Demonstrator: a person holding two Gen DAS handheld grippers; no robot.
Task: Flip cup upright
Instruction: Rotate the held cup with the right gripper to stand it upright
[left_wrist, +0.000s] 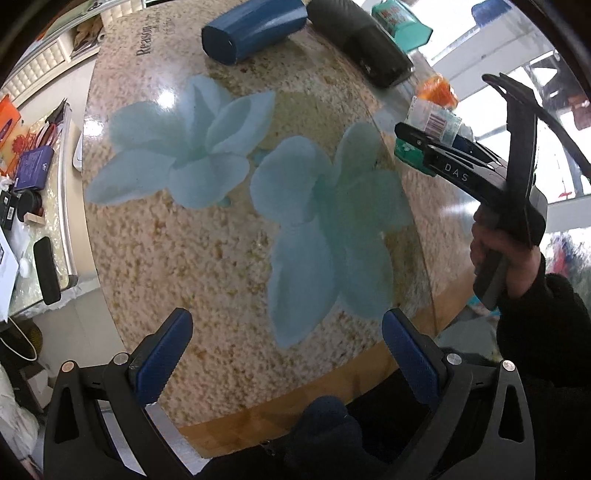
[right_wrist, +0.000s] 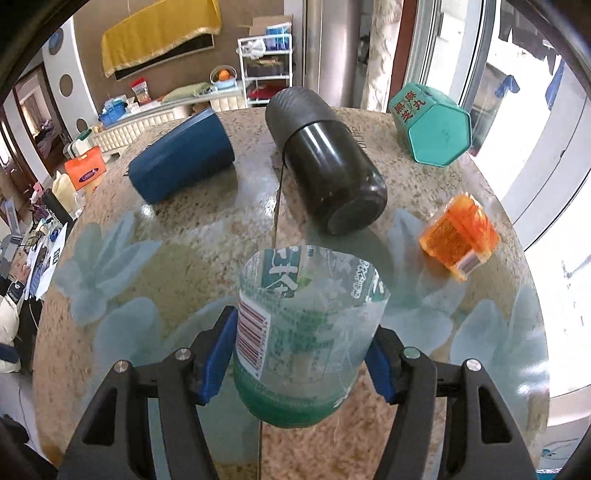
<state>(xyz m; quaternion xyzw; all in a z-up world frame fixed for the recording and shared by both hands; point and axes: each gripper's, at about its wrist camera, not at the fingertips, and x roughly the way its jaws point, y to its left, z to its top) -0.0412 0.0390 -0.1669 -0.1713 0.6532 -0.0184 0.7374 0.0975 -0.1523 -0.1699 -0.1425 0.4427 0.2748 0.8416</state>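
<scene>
My right gripper (right_wrist: 301, 363) is shut on a clear plastic cup (right_wrist: 306, 332) with a green printed label and a barcode. It holds the cup above the round table (right_wrist: 207, 229), tilted, with the open mouth pointing away from the camera. In the left wrist view the right gripper (left_wrist: 421, 142) shows at the right with the cup (left_wrist: 436, 122) between its fingers. My left gripper (left_wrist: 288, 354) is open and empty over the near edge of the table (left_wrist: 177, 266).
A blue cup (right_wrist: 181, 158), a black cylinder (right_wrist: 325, 158), a green hexagonal tin (right_wrist: 432, 122) and a small orange cup (right_wrist: 460, 234) all lie on their sides on the far half of the table. A cluttered desk (left_wrist: 29, 206) stands to the left.
</scene>
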